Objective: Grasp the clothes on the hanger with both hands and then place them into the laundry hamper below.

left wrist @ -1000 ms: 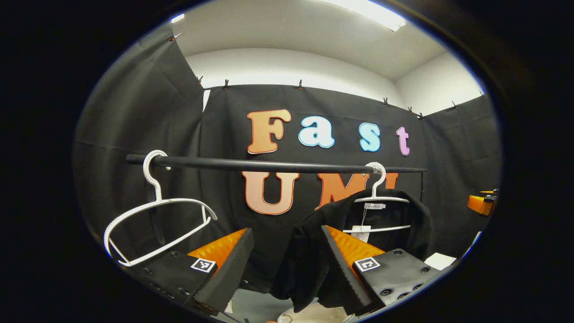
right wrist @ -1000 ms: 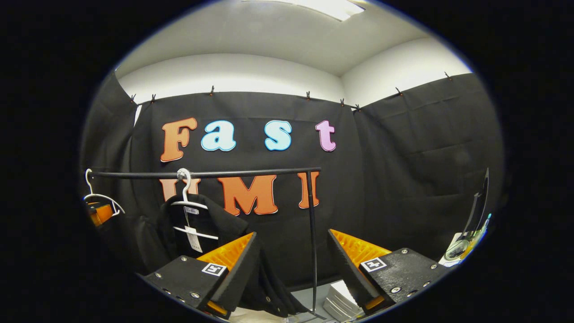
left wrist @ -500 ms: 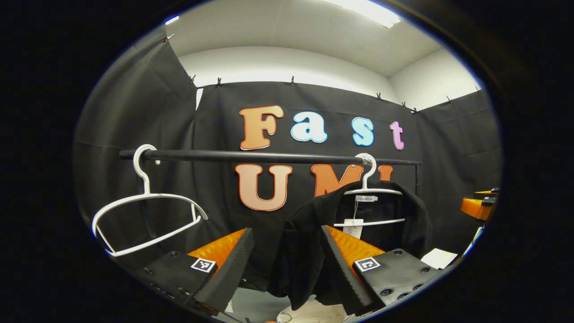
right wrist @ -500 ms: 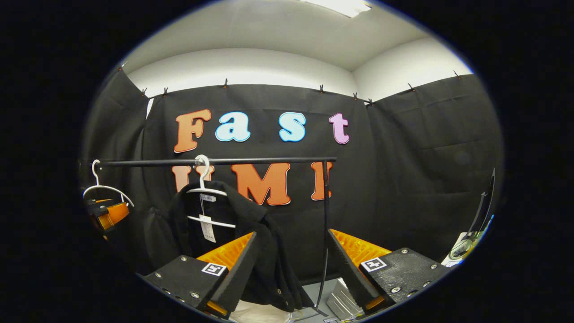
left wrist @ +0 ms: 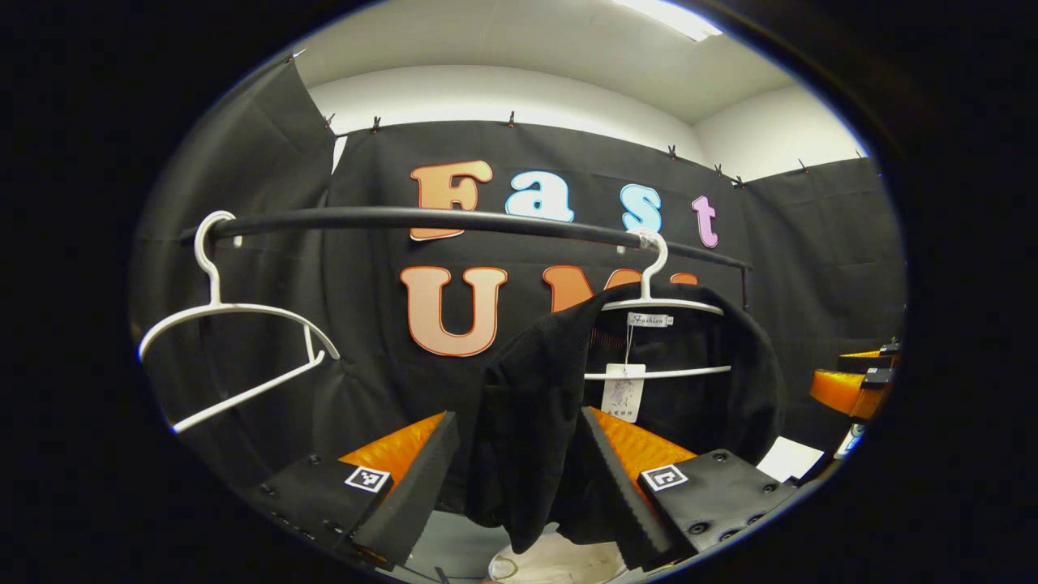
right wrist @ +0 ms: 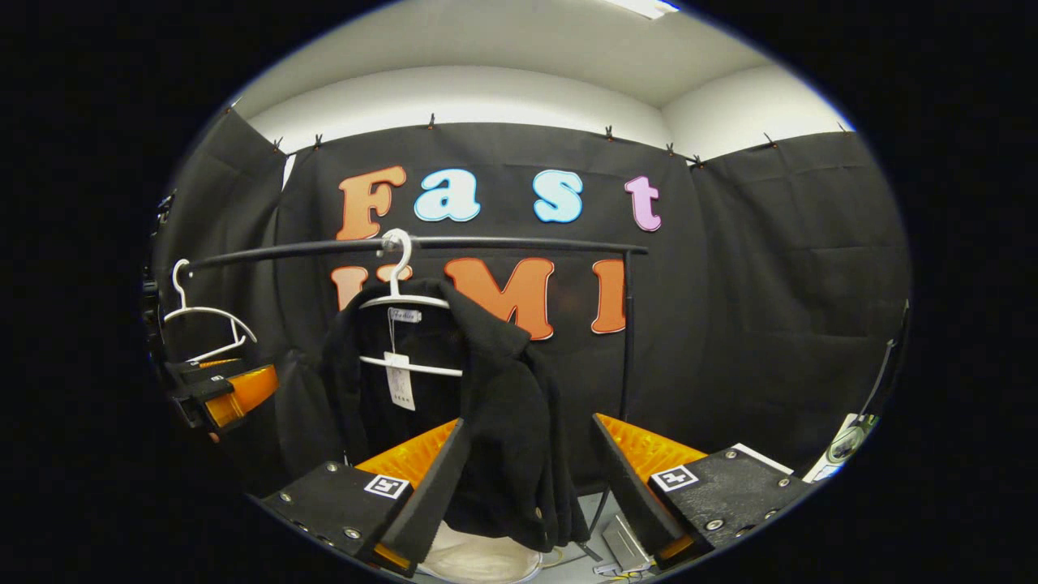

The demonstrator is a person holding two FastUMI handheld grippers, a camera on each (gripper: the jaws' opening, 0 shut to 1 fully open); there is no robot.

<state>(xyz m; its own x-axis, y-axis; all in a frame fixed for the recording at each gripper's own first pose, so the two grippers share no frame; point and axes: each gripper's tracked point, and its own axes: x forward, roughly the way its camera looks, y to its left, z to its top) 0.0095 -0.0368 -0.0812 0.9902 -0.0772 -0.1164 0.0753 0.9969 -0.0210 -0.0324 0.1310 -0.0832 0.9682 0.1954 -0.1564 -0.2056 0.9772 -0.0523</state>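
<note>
Black rail point(left wrist: 454, 219): black garment point(left wrist: 535, 422) hung; both grippers' fingers apart.

Both hand-held grippers now sit closer to the black garment point(left wrist: 559, 389) and lower against the rail point(left wrist: 454, 221). The left hand-held gripper point(left wrist: 515, 487) and right hand-held gripper point(right wrist: 527, 487) each frame a hanging front edge, fingers spread.

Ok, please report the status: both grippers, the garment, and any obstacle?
Left gripper open, right gripper open. Black jacket on its white hanger, ungrasped. Nothing between fingers and jacket.
</note>
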